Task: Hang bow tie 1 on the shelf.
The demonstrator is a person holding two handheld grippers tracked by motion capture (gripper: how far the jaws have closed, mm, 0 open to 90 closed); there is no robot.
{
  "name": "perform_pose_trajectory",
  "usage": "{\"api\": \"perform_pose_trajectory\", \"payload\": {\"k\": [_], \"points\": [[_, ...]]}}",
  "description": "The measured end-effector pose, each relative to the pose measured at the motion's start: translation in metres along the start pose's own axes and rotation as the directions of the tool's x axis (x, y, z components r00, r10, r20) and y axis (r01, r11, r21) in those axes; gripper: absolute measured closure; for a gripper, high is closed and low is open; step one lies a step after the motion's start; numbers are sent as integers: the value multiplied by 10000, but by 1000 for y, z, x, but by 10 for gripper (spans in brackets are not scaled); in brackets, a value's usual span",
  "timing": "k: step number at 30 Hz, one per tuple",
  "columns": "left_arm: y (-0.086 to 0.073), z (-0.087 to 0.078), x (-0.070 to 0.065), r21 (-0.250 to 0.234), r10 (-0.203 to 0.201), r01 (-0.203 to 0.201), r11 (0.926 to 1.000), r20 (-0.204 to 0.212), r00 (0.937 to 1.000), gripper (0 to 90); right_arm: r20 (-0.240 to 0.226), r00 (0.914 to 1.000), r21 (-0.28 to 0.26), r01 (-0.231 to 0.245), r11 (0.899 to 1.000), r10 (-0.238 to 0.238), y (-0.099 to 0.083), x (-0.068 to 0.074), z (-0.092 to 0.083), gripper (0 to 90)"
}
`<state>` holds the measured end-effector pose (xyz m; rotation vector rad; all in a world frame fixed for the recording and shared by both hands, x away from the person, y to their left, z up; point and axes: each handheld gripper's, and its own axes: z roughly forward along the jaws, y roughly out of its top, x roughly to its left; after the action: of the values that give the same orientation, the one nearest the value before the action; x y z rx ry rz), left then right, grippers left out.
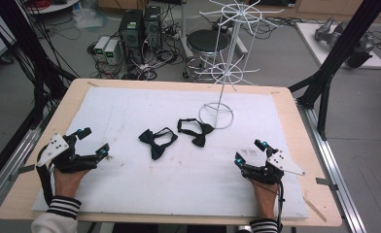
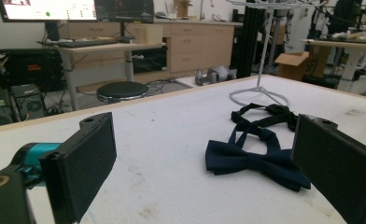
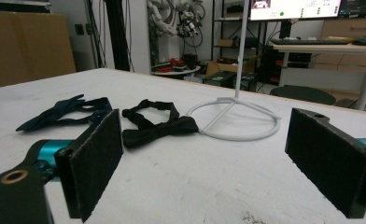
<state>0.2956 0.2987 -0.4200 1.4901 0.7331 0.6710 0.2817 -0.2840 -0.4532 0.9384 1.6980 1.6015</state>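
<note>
High view: left gripper (image 1: 92, 142) low at left edge of white mat (image 1: 130, 194), jaws wide, nothing between; right gripper (image 1: 249, 151) low at right side of mat, jaws wide, nothing between; navy bow tie (image 1: 157, 141) flat near mat centre, black bow tie (image 1: 196, 131) just to its right, close together, contact uncertain; both ties well apart from either gripper; white wire stand (image 1: 222, 73) upright, ring base just beside black tie. Left gripper view: navy tie (image 2: 253, 161) ahead toward right jaw, untouched; black tie (image 2: 265, 114) behind it. Right gripper view: black tie (image 3: 155, 123) ahead beyond left jaw; navy tie (image 3: 62, 113) farther left; ring base (image 3: 232, 122) beside black tie.
</note>
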Motion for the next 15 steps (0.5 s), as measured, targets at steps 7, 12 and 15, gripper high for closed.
{"api": "perform_pose_trajectory", "payload": {"k": [7, 12, 15], "points": [[29, 15, 10, 629, 213, -286, 9976, 1137, 9933, 72, -4, 10000, 17, -4, 10000, 4, 0, 0, 0, 108], [39, 24, 12, 1122, 489, -677, 9914, 1619, 9856, 72, 11, 10000, -12, 49, 10000, -49, 0, 0, 0, 108], [47, 32, 14, 1486, 551, -873, 9850, 2086, 9764, 72, 23, 10000, 11, 45, 10000, -45, 0, 0, 0, 108]]}}
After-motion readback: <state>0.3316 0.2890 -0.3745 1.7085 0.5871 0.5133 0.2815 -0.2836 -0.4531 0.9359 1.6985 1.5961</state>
